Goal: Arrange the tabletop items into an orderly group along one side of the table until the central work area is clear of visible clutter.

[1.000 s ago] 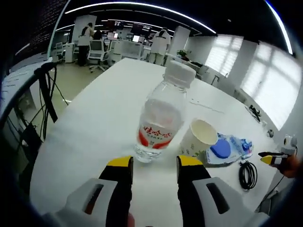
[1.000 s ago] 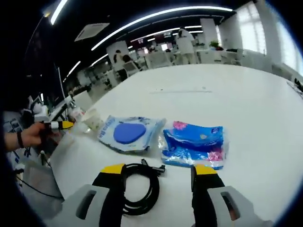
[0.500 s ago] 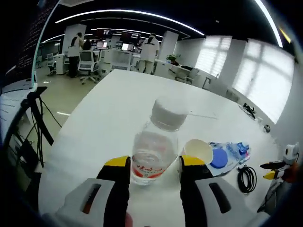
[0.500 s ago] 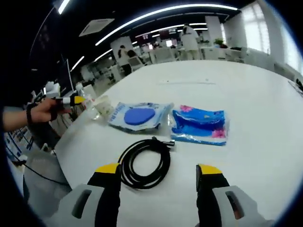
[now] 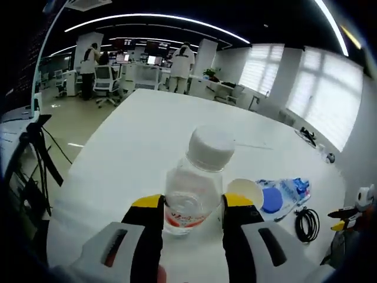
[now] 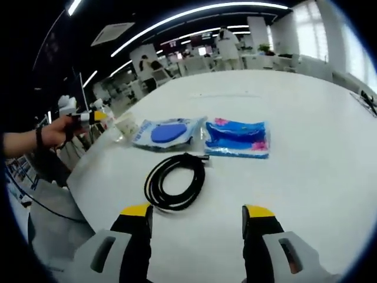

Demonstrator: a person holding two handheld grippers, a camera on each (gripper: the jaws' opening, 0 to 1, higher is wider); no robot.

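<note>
In the left gripper view, the left gripper (image 5: 191,210) now has the clear water bottle (image 5: 194,187) between its yellow-tipped jaws, where a second ago the bottle stood ahead of them; the jaws sit against its sides at label height, holding it upright. The bottle looks nearly empty (only a red-and-white label band and a white cap stand out). Just beyond it on the white worktop (image 5: 135,135) stands a white paper cup (image 5: 245,190), open side up, and I cannot tell whether anything is in it. Past the cup lie a wipes pack with a blue lid (image 5: 275,197) and a coiled black cable (image 5: 306,216).

In the right gripper view, the right gripper (image 6: 196,221) has drawn back from the cable (image 6: 174,181), which a second ago lay partly between its jaws; the jaws now stand wide apart over bare worktop, holding nothing. Beyond the cable lie the wipes pack (image 6: 168,132) and, just beside it, a blue tissue packet (image 6: 237,137). Farther left at the worktop edge, a hand (image 6: 54,131) carries the left gripper at the bottle and cup (image 6: 125,124).
</note>
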